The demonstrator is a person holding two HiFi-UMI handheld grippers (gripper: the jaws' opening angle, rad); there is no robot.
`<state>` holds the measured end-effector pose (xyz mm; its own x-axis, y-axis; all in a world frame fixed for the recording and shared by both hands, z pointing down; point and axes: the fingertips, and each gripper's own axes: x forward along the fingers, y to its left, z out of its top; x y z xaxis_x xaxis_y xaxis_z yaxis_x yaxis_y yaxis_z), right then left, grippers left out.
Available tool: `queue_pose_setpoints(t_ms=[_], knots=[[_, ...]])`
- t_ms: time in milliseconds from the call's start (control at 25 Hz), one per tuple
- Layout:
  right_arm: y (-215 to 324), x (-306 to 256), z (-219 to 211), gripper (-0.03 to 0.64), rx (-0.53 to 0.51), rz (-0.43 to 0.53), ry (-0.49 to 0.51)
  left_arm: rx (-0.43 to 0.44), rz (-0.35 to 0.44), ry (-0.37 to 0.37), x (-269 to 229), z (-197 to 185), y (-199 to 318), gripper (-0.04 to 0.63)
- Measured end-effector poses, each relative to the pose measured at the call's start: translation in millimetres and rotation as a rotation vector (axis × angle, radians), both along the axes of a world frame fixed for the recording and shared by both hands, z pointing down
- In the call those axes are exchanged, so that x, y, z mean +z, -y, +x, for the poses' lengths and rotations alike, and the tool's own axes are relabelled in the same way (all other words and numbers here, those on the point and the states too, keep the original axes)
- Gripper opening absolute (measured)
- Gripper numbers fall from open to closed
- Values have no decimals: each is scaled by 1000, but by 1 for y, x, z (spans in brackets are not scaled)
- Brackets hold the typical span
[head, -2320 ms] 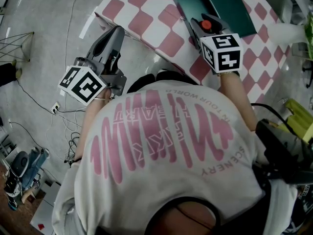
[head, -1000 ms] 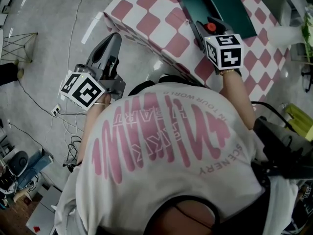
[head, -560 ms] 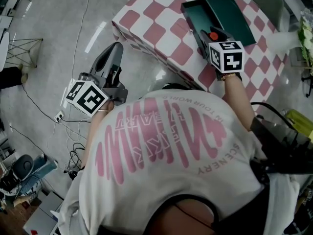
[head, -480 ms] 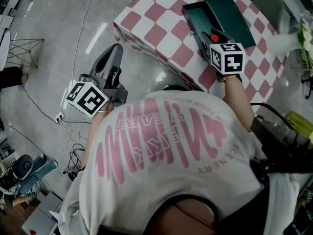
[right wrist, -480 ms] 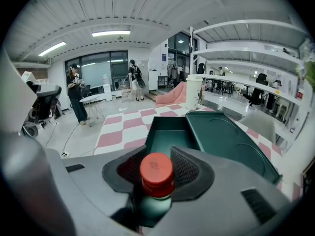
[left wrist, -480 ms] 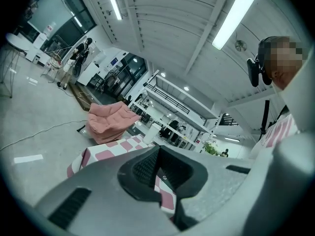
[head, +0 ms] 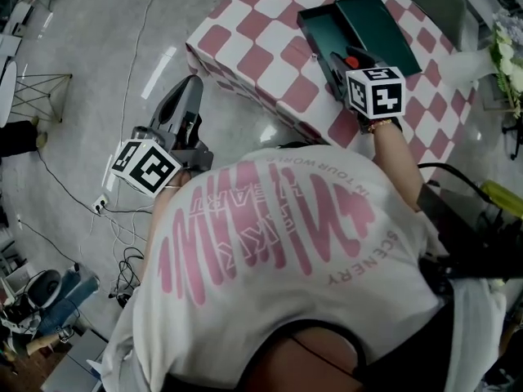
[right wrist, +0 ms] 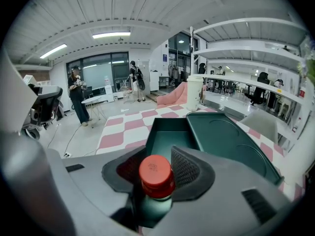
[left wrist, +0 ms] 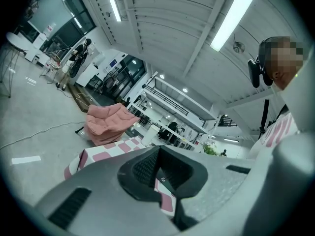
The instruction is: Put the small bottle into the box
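Checkered surface (head: 270, 31), open teal box (right wrist: 170, 134), small bottle (right wrist: 156, 177) poised at its near edge.
Jaws of the right gripper (right wrist: 157, 161) pinch it, red cap up; I'd carry it forward over the tray, lower it, then let go. Over on the left gripper (left wrist: 158, 154), jaws are pressed together, empty.

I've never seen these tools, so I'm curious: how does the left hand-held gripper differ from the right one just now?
The right hand-held gripper is clamped on a red-capped bottle; the left hand-held gripper has its jaws together, with nothing between them. The right is over the checked table, at the green box; the left is off the table, over the floor. Both are grey and alike in build.
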<state>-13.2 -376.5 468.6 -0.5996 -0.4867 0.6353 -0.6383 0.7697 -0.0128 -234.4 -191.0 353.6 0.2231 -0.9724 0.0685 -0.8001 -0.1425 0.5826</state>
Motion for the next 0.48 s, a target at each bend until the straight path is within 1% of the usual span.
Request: queue_pose_setpoints(t_ms=[480], knots=[[2, -11, 2, 167, 21, 19, 45, -5, 13, 8, -5, 3, -4, 8]])
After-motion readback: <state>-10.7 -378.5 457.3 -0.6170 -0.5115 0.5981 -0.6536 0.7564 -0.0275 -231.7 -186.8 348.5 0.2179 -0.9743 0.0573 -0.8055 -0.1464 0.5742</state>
